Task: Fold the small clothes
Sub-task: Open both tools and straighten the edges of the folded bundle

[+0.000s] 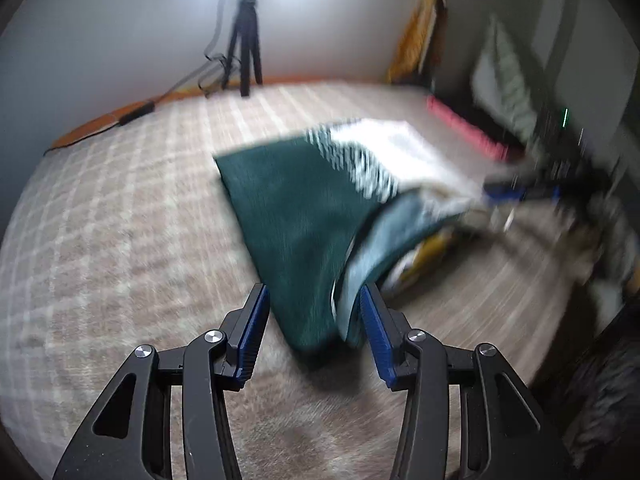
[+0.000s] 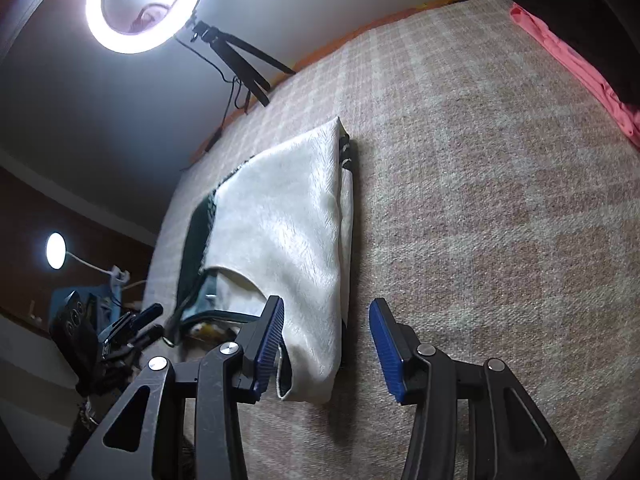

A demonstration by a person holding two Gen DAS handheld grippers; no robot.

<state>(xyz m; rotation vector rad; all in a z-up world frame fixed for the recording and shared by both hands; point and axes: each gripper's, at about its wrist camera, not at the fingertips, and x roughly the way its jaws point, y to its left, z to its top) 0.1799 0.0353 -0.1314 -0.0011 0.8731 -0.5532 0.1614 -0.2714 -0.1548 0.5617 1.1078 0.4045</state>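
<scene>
A folded green and white garment (image 1: 304,216) lies on the checked beige blanket (image 1: 120,216). In the left wrist view, which is motion-blurred, its green corner lies between my left gripper's (image 1: 314,320) open blue pads, which do not clamp it. In the right wrist view the white part of the garment (image 2: 288,240) lies flat, and its near corner sits between my right gripper's (image 2: 326,342) open fingers, close to the left pad (image 2: 270,340). The other gripper (image 2: 124,332) shows at the left of the right wrist view.
A ring light on a tripod (image 2: 144,4) stands at the blanket's far edge, with a cable. A pink cloth (image 2: 576,64) lies along the right edge. A small lamp (image 2: 56,250) and a phone (image 2: 74,320) are at the left. A yellow item (image 1: 428,252) peeks from under the garment.
</scene>
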